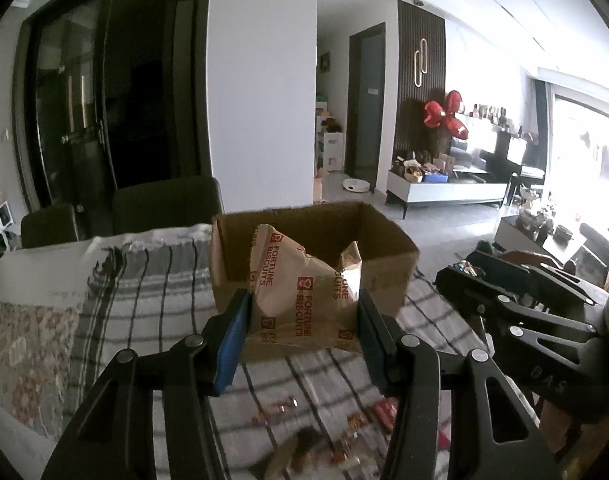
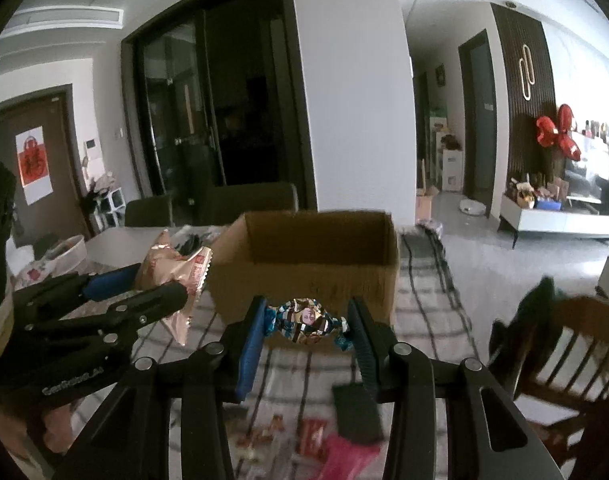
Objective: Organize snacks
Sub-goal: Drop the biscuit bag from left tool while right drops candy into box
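My left gripper (image 1: 304,304) is shut on a tan Fortune Biscuits packet (image 1: 300,292), held up above the checked tablecloth just in front of an open cardboard box (image 1: 388,280). In the right wrist view the same packet (image 2: 176,276) shows at the left, pinched in the left gripper (image 2: 154,280). My right gripper (image 2: 304,320) is shut on a shiny blue and gold wrapped candy (image 2: 304,320), also lifted in front of the box (image 2: 304,276). The right gripper (image 1: 460,276) appears at the right of the left wrist view with the candy at its tips.
Several small wrapped snacks (image 1: 344,432) lie on the checked cloth (image 1: 152,288) below the grippers, with a pink packet (image 2: 344,456) and a dark flat item (image 2: 356,412). Dark chairs (image 1: 168,204) stand behind the table. A wooden chair (image 2: 564,360) is at the right.
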Demonstrator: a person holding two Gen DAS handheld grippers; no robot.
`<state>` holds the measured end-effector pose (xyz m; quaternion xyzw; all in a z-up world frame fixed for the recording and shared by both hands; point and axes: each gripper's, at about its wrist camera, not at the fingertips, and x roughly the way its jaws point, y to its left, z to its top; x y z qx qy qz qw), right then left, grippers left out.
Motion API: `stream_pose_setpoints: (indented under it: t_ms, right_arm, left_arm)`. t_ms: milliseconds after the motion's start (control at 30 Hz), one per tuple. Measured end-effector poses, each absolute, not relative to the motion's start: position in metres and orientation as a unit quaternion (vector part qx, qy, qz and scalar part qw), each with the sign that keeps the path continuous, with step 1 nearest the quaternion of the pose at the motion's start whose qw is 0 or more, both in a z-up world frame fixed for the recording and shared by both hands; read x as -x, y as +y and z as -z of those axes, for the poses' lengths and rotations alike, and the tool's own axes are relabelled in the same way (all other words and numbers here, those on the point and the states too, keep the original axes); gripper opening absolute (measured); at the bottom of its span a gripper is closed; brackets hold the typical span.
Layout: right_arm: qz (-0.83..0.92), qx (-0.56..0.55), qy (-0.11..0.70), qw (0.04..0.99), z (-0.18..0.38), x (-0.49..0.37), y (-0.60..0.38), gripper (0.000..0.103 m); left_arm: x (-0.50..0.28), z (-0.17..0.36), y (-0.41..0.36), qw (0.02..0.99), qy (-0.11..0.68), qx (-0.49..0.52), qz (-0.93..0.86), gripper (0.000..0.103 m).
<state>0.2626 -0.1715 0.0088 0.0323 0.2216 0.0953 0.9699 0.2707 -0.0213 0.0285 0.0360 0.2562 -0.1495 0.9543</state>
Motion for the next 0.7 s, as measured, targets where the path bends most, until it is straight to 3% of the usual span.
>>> stream_pose_setpoints:
  t_ms: [567,700]
  right_arm:
    - [-0.091,-0.011,0.243,0.966,-0.017,-0.369,-0.174,0.043]
    - [-0.087,-0.014,0.26,0.962,-0.009,-0.387,-0.176,0.046]
  left_arm:
    - [-0.381,-0.025,-0.027,0.94,0.298,-0.027,0.164,0.052]
    - [-0.398,-0.019,-0.028,0.937,0.311,-0.029,0.157,0.064]
